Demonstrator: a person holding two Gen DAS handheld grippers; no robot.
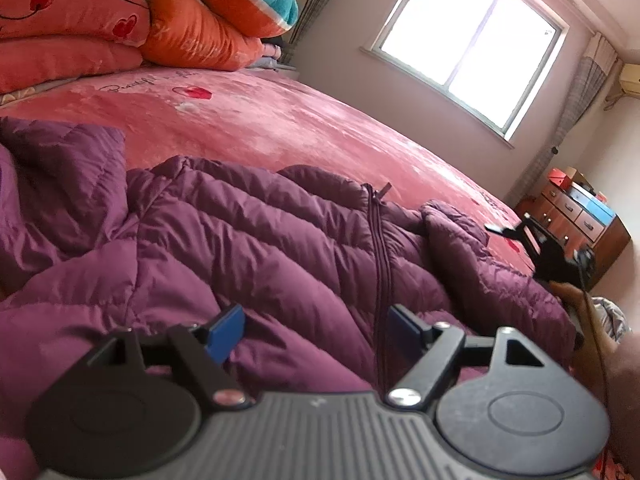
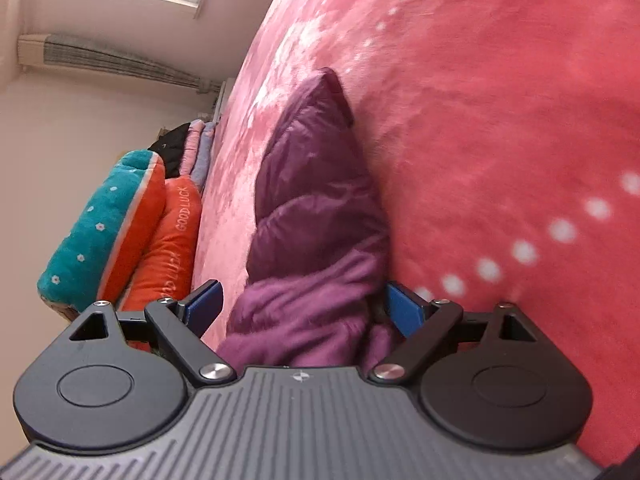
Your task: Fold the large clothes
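My left tool (image 1: 316, 330): pads apart, nothing btwn, hovering over purple puffer jacket (image 1: 248, 232) near zipper (image 1: 382, 264). My right tool (image 2: 304, 308): pads apart, straddling bunched sleeve (image 2: 316, 208), not clamped. Jacket lies spread on pink bed (image 1: 280, 120), quilted, rumpled, zipped. Step, my guess: sleeve fold-in. Next needs right tool to close on sleeve, carry across body.
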